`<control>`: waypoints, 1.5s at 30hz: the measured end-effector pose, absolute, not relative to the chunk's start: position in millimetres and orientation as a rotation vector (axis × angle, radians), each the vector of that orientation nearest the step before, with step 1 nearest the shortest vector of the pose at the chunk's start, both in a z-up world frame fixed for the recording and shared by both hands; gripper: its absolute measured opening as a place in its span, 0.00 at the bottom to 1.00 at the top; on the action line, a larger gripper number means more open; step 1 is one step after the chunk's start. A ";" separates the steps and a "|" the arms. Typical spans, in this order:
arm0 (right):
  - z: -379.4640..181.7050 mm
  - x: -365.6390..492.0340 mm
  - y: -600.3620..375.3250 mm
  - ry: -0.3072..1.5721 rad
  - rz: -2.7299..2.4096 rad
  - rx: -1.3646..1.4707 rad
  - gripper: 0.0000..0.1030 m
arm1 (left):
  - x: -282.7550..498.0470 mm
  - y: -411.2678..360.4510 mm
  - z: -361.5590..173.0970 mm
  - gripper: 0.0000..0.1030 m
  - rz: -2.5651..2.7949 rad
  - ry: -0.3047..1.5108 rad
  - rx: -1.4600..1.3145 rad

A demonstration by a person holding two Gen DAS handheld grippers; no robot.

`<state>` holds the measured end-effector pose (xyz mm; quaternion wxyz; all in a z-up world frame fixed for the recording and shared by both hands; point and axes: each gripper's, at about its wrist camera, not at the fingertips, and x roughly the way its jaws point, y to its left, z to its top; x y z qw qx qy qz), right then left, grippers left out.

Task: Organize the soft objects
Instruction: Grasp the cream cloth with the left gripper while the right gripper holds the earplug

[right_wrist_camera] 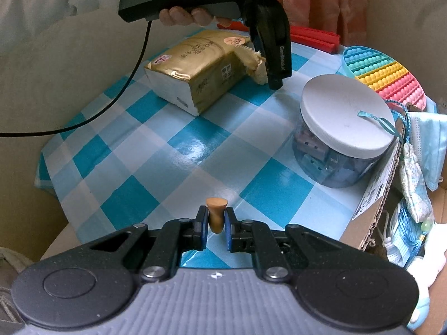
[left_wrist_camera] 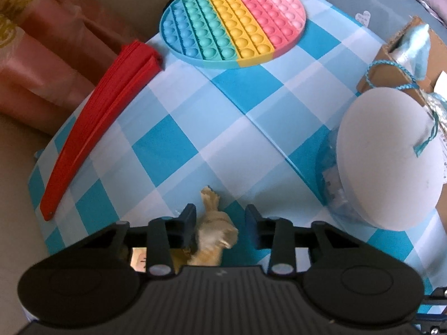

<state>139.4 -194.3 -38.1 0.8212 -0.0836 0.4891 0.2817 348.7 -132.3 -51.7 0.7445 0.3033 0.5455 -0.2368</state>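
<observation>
Trouble from here sits mostly with the left gripper (left_wrist_camera: 220, 215), which points steeply down at the near end of the gold plastic-wrapped tissue pack (right_wrist_camera: 195, 72) lying on the blue-and-white checked counter (right_wrist_camera: 173, 150). Its fingers are narrowed around the pack's crumpled tan end flap (left_wrist_camera: 215, 231). One pad is against the flap, and a sliver of counter shows beside the other, so I read it as not yet clamped.

If I lift on that flap alone, the thin wrap could tear or slide out. The pack is bulky and would hang unevenly from one end. It could then swing into the clear plastic jar with the white lid (right_wrist_camera: 340, 128) standing near it.

The right gripper (right_wrist_camera: 216, 223) has its fingers closed tight on a small orange-tan foam earplug (right_wrist_camera: 216, 215), held just above the counter. The plug is squeezed at its waist, and if I loosen my hold at all it would drop and roll.

The open brown cardboard box (right_wrist_camera: 374, 203) at the counter's edge already holds pale blue face masks (right_wrist_camera: 430, 145) and cords. That is where I judge the soft things belong.

My count:
- one tissue pack
- one earplug
- one jar
- one round rainbow silicone bubble mat (left_wrist_camera: 232, 22)
- one long red ribbed plastic strip (left_wrist_camera: 92, 128)
- one box
- two grippers

I cannot count the masks.
</observation>
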 end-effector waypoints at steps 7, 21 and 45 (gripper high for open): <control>-35.8 138.9 -194.4 1.033 0.604 -0.173 0.14 | 345.6 -129.8 -54.2 0.24 -0.521 1.195 0.641; -32.2 135.3 -192.3 1.022 0.614 -0.173 0.14 | 328.7 -134.4 -55.2 0.38 -0.481 1.174 0.625; -22.1 123.3 -194.1 0.987 0.638 -0.174 0.14 | 302.0 -122.2 -56.8 0.45 -0.285 1.164 0.358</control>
